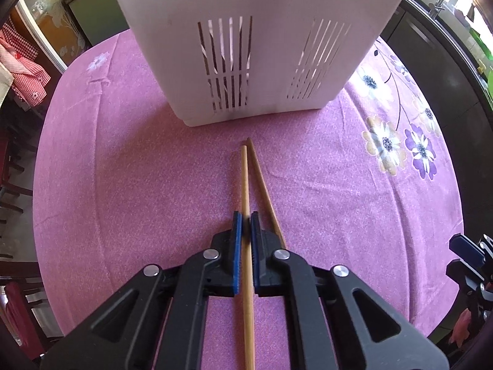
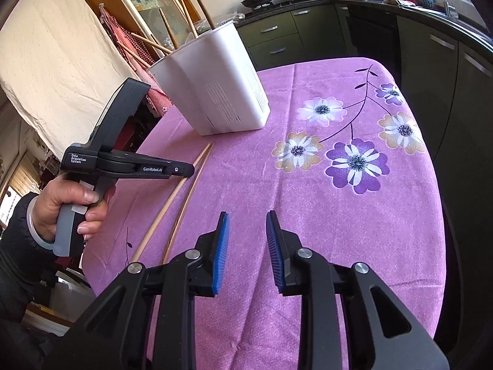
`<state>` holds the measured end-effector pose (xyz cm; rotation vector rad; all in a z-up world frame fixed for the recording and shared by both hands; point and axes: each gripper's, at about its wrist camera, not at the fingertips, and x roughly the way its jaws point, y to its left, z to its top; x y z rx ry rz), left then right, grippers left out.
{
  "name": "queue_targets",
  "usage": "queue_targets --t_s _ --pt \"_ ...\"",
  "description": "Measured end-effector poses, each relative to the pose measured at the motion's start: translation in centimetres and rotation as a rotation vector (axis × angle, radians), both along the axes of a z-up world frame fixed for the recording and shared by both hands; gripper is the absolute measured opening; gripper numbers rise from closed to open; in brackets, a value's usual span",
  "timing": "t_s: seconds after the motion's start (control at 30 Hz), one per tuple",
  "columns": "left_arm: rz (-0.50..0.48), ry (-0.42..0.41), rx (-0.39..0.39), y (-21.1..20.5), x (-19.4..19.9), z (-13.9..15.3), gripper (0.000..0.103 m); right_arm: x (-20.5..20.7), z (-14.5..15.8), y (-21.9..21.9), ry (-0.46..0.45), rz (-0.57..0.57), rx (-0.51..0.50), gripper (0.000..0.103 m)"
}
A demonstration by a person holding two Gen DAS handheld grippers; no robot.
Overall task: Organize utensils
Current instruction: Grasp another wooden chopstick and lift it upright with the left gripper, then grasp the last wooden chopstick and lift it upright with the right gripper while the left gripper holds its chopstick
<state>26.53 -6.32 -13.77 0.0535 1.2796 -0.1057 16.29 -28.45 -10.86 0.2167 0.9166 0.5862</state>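
- Between the left gripper's (image 1: 246, 220) blue pads, a pale wooden chopstick (image 1: 245, 182) is clamped; the jaws stand closed on it, pads pressed against both its sides, and its tip runs out ahead of them toward the holder.
- Just right of those jaws, a second, darker chopstick (image 1: 262, 182) lies loose on the pink floral tablecloth (image 1: 123, 169), angled so that its far tip meets the tip of the first.
- Ahead of the left jaws, beyond both tips, stands the white slotted utensil holder (image 1: 246, 46), close but apart from the chopsticks.
- Seen from the right wrist camera, a person's hand (image 2: 66, 208) grips the handle of the left gripper, off to the left of the right jaws.
- Left of the right gripper (image 2: 247, 217) both chopsticks lie side by side on the cloth, pointing at the holder, where several more chopsticks (image 2: 172, 35) lean out of the top.
- Right gripper's jaws stand partly open with bare cloth between the blue pads, gripping nothing.
- Far right of them, purple and white printed flowers (image 2: 357, 162) cover the cloth.
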Motion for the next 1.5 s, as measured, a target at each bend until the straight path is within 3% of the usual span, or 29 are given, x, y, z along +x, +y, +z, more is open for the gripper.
queue_targets --t_s 0.23,0.47,0.87,1.03,1.27,1.5 --pt "-0.021 -0.109 -0.032 1.3 -2.6 4.7 0.005 -0.3 0.4 0.0 -0.006 -0.001 -0.003 0.026" --pt "-0.05 -0.289 -0.043 2.7 -8.0 10.7 0.005 -0.6 0.6 0.7 -0.01 0.018 -0.016 0.026" --pt "-0.082 -0.501 -0.038 4.9 -16.3 14.9 0.005 -0.3 1.8 4.5 -0.032 0.083 -0.108 0.03" --pt "-0.097 -0.531 -0.048 5.1 -17.9 15.2 0.005 1.8 1.4 9.0 -0.028 0.124 -0.212 0.03" --pt "-0.116 -0.543 -0.055 5.4 -18.7 15.4 0.005 5.8 -1.4 15.8 0.015 0.163 -0.38 0.03" --pt "-0.129 -0.544 -0.066 6.0 -18.8 15.3 0.005 8.5 -2.9 19.4 0.06 0.157 -0.444 0.03"
